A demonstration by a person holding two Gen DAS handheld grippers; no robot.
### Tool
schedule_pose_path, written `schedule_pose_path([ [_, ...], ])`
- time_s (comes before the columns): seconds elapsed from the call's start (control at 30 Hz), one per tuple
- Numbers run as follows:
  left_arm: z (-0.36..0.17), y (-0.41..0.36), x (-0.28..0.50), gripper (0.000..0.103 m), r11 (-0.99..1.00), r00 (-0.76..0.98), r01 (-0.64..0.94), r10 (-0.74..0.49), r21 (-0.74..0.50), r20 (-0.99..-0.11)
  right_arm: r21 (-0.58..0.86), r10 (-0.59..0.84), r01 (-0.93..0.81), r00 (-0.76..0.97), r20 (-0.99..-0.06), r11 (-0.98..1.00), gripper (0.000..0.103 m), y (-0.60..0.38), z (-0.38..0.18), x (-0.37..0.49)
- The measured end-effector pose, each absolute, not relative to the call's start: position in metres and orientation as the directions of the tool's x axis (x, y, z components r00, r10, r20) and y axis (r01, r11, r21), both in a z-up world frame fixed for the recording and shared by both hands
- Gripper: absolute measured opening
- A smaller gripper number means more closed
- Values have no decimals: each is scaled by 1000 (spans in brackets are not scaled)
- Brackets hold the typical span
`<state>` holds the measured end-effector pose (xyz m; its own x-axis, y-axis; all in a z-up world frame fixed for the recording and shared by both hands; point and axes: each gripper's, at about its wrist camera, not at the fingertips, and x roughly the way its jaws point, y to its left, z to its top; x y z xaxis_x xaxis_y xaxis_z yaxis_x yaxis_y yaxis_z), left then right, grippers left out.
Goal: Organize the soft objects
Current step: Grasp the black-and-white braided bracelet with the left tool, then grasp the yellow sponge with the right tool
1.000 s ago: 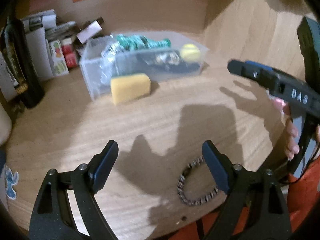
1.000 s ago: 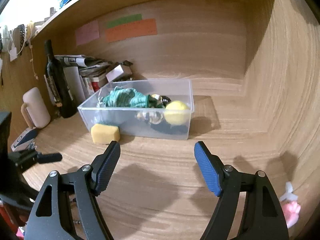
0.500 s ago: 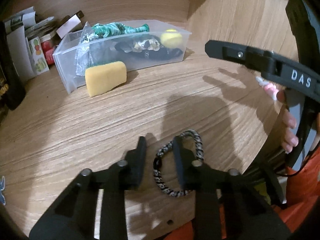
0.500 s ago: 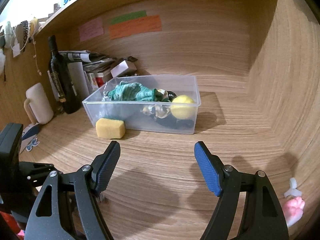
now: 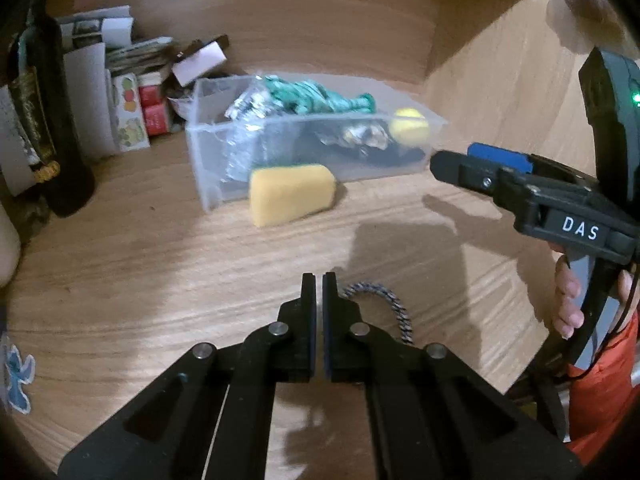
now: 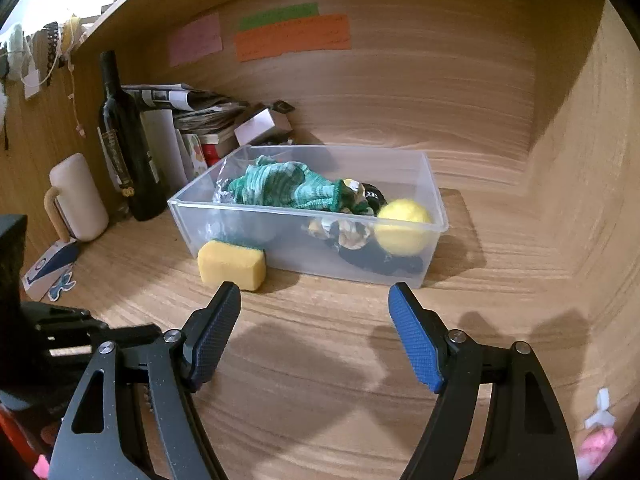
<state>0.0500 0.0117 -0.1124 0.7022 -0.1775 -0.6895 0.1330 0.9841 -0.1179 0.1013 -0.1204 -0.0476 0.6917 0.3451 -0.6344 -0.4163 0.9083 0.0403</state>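
My left gripper (image 5: 319, 280) is shut on a black-and-white braided cord loop (image 5: 394, 308) that curls out to the right of its fingers, just above the wooden desk. A clear plastic bin (image 5: 416, 166) holds a green knitted cloth (image 5: 316, 96), dark fabric and a yellow ball (image 5: 410, 126). A yellow sponge (image 5: 290, 194) lies on the desk against the bin's front. My right gripper (image 6: 314, 300) is open and empty, hovering short of the bin (image 6: 360, 268) and sponge (image 6: 232, 264). It also shows in the left wrist view (image 5: 480, 164).
A dark wine bottle (image 6: 120, 140), a cream mug (image 6: 78, 196), stacked papers and small boxes (image 6: 192, 116) stand at the back left. Wooden walls close the back and right. A pink soft item (image 6: 596, 440) lies at the right edge.
My left gripper has closed from wide open onto the braided cord and lifted it a little. The right gripper has drifted slightly and stays open.
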Motion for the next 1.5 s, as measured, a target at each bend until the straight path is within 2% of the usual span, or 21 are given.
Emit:
schedule_pose_path([
  [0.17,-114,21,60,3,970,667,163,-243,-181,-704,48,354,-430,668,-654,901,74,-113,-51,112],
  [0.33,-123,5,60,10,969,631,207,-238,-135,-739,48,354,-433,662,-661,900,74,-111,-53,116],
  [0.47,-133,-1,67,10,964,587,223,-251,-145,-770,61,362,-436,654,-664,898,74,-110,-54,116],
  [0.63,-135,-3,69,10,965,594,229,-244,-130,-767,55,362,-445,644,-673,894,74,-106,-57,115],
  [0.77,-136,-3,69,5,973,611,215,-200,-83,-766,66,377,-460,626,-683,885,74,-100,-59,120],
  [1.03,-119,36,63,5,987,682,117,-162,-112,-713,113,423,-518,533,-733,848,74,-69,-73,143],
  [1.5,-90,94,55,5,988,789,14,-106,-156,-605,109,398,-546,446,-801,831,74,-14,-98,167],
])
